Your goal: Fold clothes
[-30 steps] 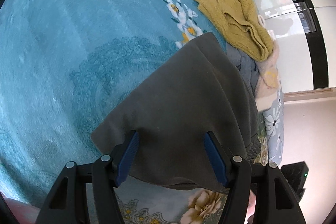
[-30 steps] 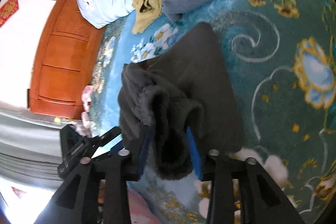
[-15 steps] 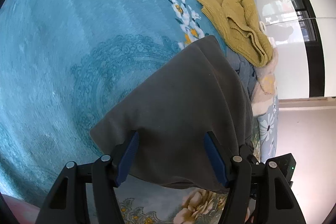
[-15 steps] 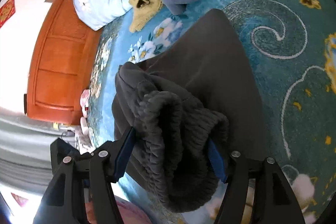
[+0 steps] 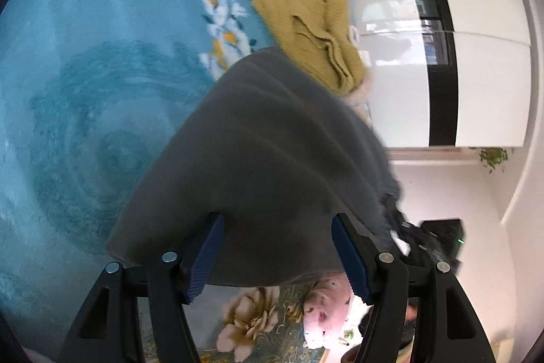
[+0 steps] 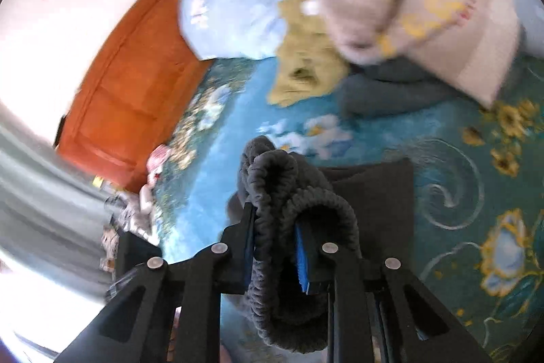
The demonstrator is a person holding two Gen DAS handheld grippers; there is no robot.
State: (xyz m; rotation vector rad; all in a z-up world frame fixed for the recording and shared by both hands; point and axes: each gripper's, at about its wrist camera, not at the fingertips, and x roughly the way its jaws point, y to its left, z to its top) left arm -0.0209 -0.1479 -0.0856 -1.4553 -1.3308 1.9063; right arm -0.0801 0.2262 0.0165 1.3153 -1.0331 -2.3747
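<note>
Right gripper, half a second ago spread wide, has now clamped on the ribbed waistband of the dark grey fleece garment lying on the teal floral bedspread. Left gripper remains wide open, holding nothing. Lifting for a fold appears imminent.

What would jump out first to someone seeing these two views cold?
The dark grey garment fills the middle of the left view, draped between the open left gripper. In the right view the right gripper is shut on its ribbed waistband. Behind, a mustard sweater lies on the teal floral blanket beside a pile of other clothes.
</note>
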